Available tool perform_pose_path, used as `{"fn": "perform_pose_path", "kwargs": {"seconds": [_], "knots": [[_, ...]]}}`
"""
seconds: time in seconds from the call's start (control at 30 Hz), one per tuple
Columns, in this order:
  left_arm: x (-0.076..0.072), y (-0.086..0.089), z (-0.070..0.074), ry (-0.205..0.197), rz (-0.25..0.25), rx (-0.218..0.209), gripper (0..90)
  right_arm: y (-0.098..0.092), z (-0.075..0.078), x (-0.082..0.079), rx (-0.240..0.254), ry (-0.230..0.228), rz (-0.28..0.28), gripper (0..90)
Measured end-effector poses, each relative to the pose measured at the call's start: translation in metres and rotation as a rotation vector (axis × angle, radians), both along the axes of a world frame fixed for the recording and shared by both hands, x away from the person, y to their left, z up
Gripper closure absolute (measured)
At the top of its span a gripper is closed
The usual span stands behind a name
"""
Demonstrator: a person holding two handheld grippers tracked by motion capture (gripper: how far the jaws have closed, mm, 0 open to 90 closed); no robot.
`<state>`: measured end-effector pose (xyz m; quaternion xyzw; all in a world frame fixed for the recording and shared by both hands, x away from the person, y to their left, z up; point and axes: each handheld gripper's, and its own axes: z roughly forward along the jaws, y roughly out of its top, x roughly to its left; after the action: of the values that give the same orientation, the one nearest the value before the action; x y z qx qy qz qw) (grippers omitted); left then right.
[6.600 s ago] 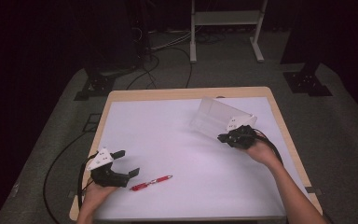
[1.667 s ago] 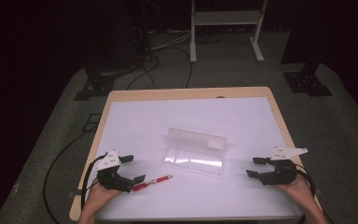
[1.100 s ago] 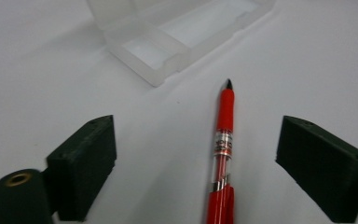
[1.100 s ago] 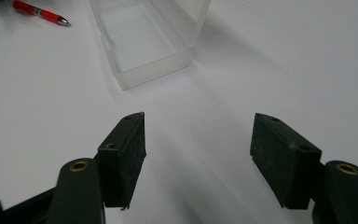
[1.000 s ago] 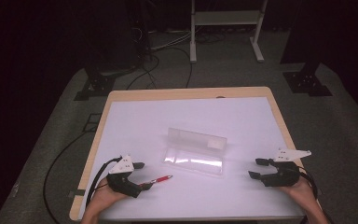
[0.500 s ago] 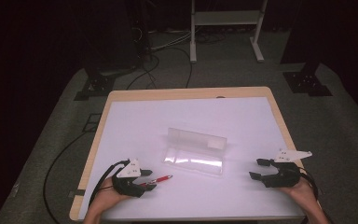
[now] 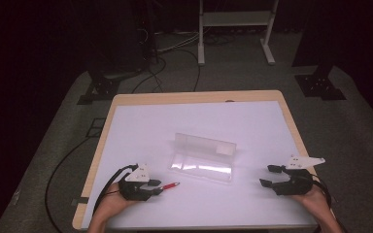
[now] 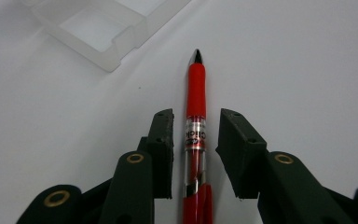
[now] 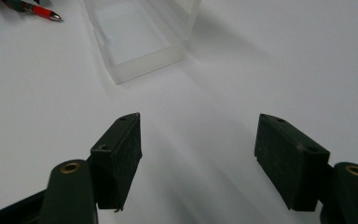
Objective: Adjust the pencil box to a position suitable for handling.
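A red pen (image 7: 171,185) lies on the white table, tip toward an open clear plastic case (image 7: 202,158) at the middle. My left gripper (image 7: 158,187) sits low at the front left with the pen (image 8: 196,93) between its jaws. The jaws have just been closing, and a thin gap still shows on each side of the barrel, so the left gripper (image 8: 196,119) is open. My right gripper (image 7: 267,175) rests at the front right, open and with nothing between its fingers. In the right gripper view, the right gripper (image 9: 198,128) faces the case (image 9: 130,39) and the pen (image 9: 42,11) beyond.
The white table top (image 7: 199,116) has a wooden rim. One corner of the case (image 8: 93,37) lies just past the pen's tip. Dark floor with cables and stand legs (image 7: 233,34) lies beyond the far edge.
The left gripper has slid forward along the pen and its jaws have narrowed around the barrel. The right gripper, the case and the pen have stayed in place.
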<state>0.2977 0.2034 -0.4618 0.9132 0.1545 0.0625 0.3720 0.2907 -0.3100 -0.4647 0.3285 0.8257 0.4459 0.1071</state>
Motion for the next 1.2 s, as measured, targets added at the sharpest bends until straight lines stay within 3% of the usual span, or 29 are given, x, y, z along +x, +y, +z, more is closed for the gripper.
{"fn": "perform_pose_path", "kwargs": {"seconds": [0.3,0.6,0.97,1.2], "knots": [[0.0047,-0.0026,-0.0019,0.027,0.004,0.028,72.1,0.0,-0.0001,0.0,-0.001,-0.003,0.0,30.9],[0.0032,-0.0038,-0.0014,-0.002,0.006,0.051,79.1,0.0002,0.0001,-0.0003,-0.004,-0.011,-0.003,30.8],[0.0034,-0.0025,0.0005,0.007,-0.002,0.041,79.3,-0.0008,-0.0009,0.0002,0.0,-0.004,-0.005,30.9],[0.0023,-0.0004,0.0048,0.009,-0.01,0.008,79.3,-0.0005,-0.0014,0.0007,-0.001,-0.004,-0.008,30.6]]}}
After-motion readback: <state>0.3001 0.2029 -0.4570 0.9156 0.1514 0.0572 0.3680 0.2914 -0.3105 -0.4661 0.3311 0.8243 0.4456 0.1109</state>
